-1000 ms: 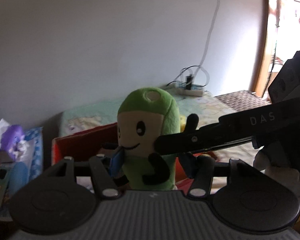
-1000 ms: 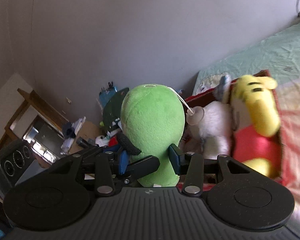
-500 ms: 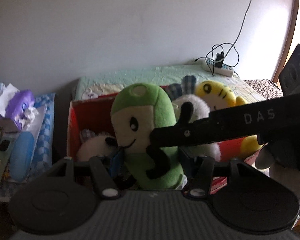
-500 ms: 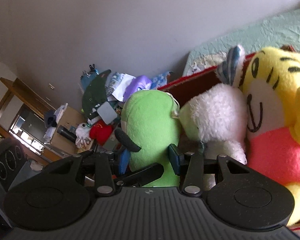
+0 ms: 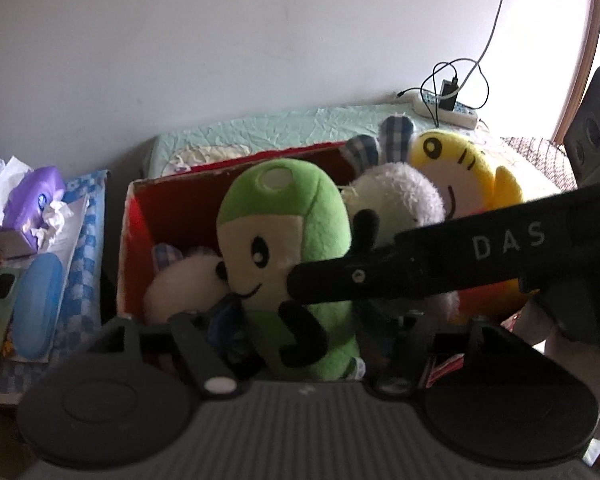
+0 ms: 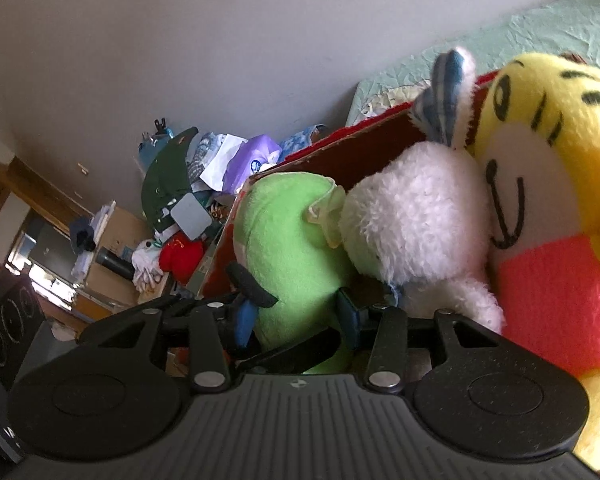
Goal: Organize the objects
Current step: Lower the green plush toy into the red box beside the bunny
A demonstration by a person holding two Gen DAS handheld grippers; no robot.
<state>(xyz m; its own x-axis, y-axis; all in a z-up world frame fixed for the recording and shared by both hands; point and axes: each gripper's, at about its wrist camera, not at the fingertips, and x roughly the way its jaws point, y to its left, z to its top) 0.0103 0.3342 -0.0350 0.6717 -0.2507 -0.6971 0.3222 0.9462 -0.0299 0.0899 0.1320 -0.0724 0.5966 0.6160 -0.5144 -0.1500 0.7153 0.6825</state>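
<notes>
We hold the green plush toy [image 5: 288,256] upright inside the red box [image 5: 140,216], beside the white plush [image 6: 412,216]. Our left gripper [image 5: 304,336] is opening around it; our right gripper [image 6: 296,316] clamps its body. If the right one releases early, the toy may tip onto its neighbours.

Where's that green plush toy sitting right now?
The green plush toy stands in the red box, between a small white plush and the white bunny.
</notes>
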